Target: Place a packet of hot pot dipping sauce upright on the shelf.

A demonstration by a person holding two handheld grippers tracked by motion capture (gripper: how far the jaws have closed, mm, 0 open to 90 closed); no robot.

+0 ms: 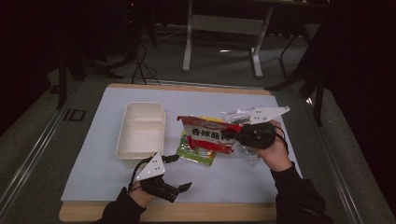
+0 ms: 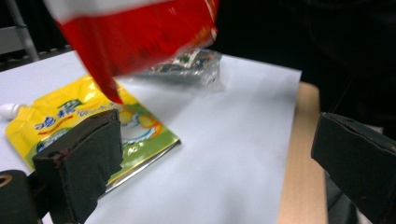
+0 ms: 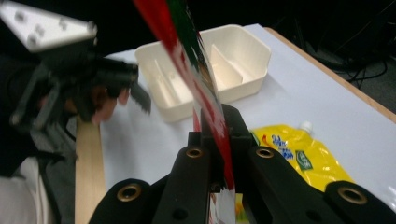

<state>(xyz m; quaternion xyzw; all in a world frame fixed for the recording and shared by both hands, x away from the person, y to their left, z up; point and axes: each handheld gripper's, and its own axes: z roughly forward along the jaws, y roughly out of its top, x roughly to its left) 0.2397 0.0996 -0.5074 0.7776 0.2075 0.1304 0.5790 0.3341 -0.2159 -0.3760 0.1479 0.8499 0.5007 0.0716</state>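
Observation:
My right gripper (image 1: pixel 232 136) is shut on the right edge of a red snack bag (image 1: pixel 208 133) and holds it tilted above the mat. In the right gripper view the bag (image 3: pixel 187 56) runs edge-on up from the closed jaws. Under the bag lies a yellow-green spouted pouch (image 1: pixel 196 153), flat on the mat. My left gripper (image 1: pixel 179 172) hangs open near the front edge, nothing between its jaws. In the left gripper view the red bag (image 2: pixel 140 37) hangs above the yellow pouch (image 2: pixel 88 123).
A cream divided tray (image 1: pixel 140 128) stands at the left of the white mat (image 1: pixel 93 172). A clear plastic packet (image 1: pixel 236 114) lies behind the right hand. The wooden table edge (image 1: pixel 210 212) runs along the front. Dark floor and a desk frame lie beyond.

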